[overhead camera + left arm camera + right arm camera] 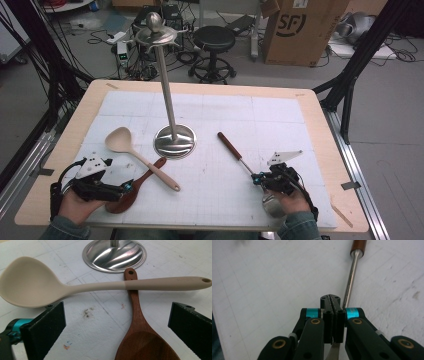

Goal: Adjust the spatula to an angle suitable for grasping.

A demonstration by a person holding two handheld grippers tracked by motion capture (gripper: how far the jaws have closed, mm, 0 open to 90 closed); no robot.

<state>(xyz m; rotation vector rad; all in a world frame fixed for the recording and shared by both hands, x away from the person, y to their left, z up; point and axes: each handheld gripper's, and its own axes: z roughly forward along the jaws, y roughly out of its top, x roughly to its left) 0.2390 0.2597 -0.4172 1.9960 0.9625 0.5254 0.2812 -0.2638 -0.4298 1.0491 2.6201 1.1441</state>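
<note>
A beige silicone spoon lies left of the steel stand, its handle crossing over a brown wooden spoon. My left gripper rests at the front left and is open. In the left gripper view the wooden spoon's bowl lies between the wide jaws of the left gripper, untouched, with the beige spoon and the stand's base ahead. My right gripper is shut beside a metal utensil with a brown handle. The right gripper has nothing between its pads; the utensil's shaft runs past its right jaw.
A white gridded mat covers the wooden table. The stand's tall pole rises to hooks at the top. Beyond the table's far edge stand a black stool, a cardboard box and cables on the floor.
</note>
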